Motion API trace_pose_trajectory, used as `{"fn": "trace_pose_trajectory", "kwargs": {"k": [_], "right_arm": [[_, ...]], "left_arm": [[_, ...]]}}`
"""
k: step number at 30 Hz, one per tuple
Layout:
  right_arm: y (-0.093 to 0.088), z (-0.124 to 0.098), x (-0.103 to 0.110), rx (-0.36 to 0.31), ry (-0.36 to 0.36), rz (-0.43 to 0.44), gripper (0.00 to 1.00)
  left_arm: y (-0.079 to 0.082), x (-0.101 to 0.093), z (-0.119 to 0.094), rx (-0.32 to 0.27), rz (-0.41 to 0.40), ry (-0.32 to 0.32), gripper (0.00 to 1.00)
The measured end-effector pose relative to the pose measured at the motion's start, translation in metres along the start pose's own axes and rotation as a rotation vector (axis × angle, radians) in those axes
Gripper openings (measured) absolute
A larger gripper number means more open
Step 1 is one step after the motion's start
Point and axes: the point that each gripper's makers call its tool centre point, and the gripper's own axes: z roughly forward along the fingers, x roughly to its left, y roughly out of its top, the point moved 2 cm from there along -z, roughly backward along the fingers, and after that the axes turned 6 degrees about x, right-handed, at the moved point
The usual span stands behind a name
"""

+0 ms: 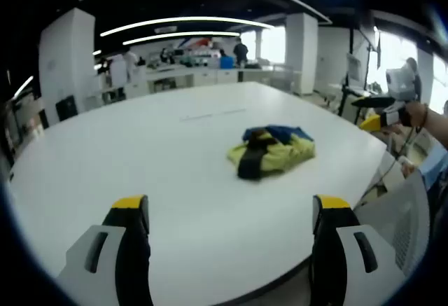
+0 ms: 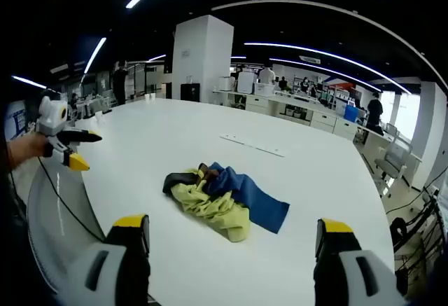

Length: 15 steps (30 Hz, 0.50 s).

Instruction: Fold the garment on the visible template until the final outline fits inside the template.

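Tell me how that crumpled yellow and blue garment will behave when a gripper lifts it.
The garment lies in a soft wrinkled heap on the white table, so it will probably hang limp and unfurl when lifted. Its loose overlapping folds suggest a pinch may catch one layer. It looks thin, likely light.

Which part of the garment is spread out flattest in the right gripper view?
The blue part, lying flat toward the right; the yellow part is bunched, the black part a small clump at the left.
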Motion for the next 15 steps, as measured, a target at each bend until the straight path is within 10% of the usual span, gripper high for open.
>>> {"fn": "trace_pose_trajectory", "kwargs": {"k": [15], "right_arm": [[-0.0017,0.0028,0.004,0.011,0.009,-0.005,0.99]], "left_arm": [[0.0036,0.0028,-0.0022,-0.015,-0.004,-0.001,0.93]]}}
